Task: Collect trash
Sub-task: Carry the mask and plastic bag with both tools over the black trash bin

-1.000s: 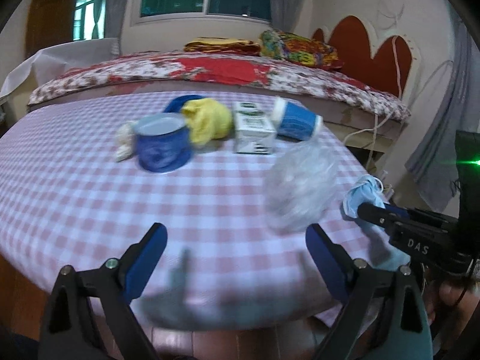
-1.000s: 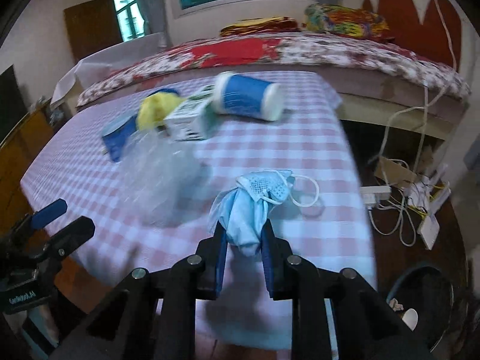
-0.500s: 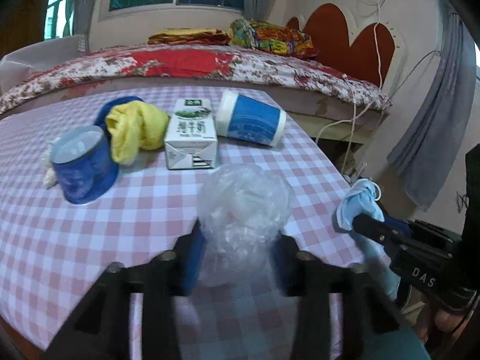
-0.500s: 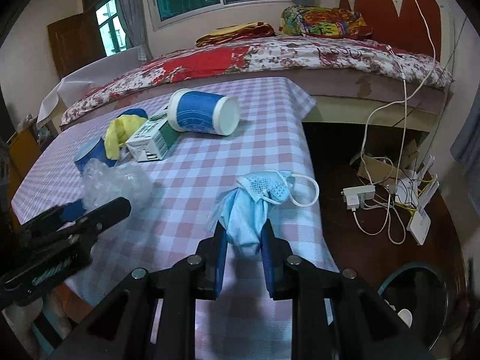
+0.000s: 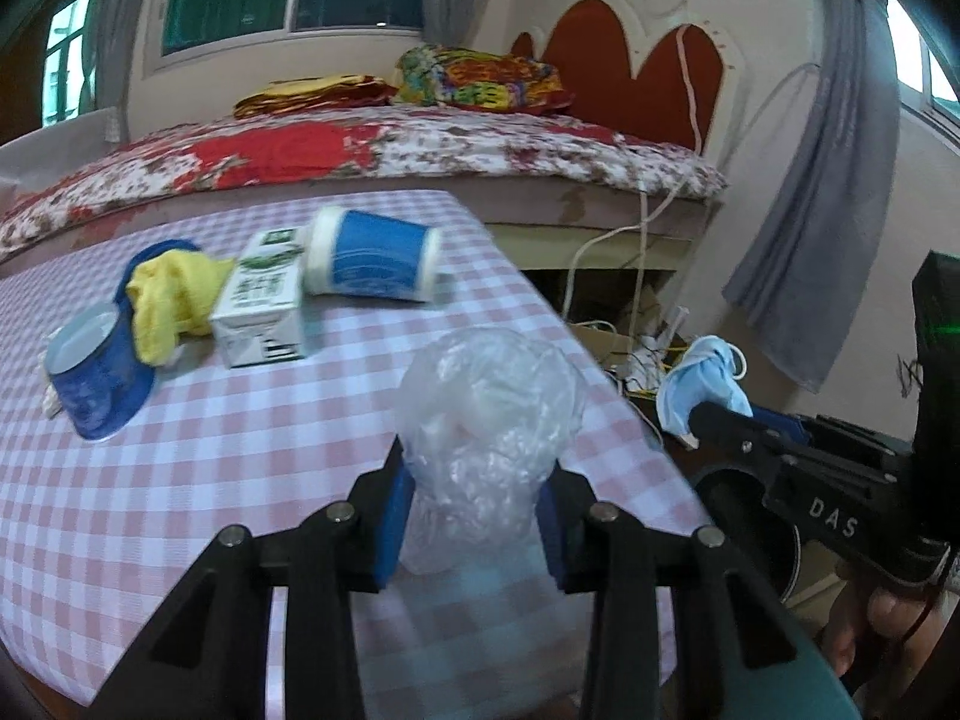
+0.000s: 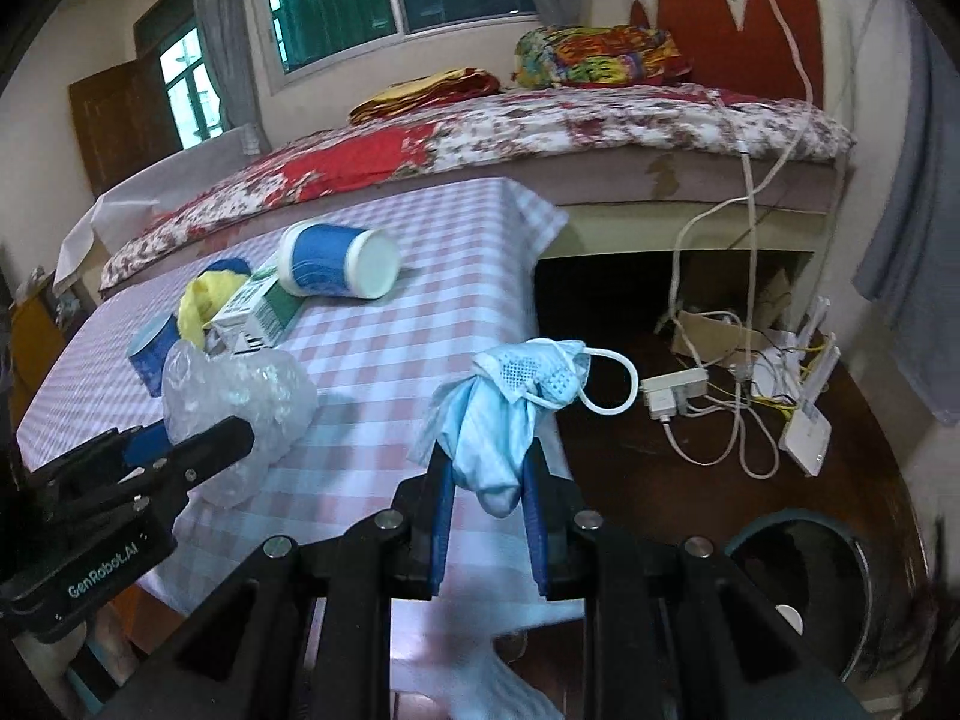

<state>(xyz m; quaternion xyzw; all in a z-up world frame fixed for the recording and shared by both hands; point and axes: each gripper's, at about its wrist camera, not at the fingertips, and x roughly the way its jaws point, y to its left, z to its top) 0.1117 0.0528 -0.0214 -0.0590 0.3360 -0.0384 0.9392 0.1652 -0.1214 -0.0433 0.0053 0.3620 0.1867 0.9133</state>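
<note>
The left gripper (image 5: 474, 516) has its blue pads pressed against a crumpled clear plastic bag (image 5: 489, 420), narrowed onto it and holding it above the near right part of the checked tablecloth (image 5: 252, 468); the right gripper (image 6: 489, 501) is clamped, nearly closed, on a bunched blue face mask (image 6: 501, 420), whose white ear loop curls out to the right, and the mask hangs just past the right edge of the table. In the left wrist view the right gripper and mask sit to the right of the bag, apart from it. Farther back on the cloth lie more things: a blue-and-white paper cup (image 5: 372, 255) on its side, touching a white and green carton (image 5: 261, 312) to its left; a yellow cloth (image 5: 171, 306) beside the carton; a blue tub (image 5: 99, 375) at the left. Beyond the table stands a bed (image 5: 360, 147) with a floral cover; on the dark floor to the right are white cables (image 6: 708, 396) and a round dark bin (image 6: 840, 588) at the near right.
</note>
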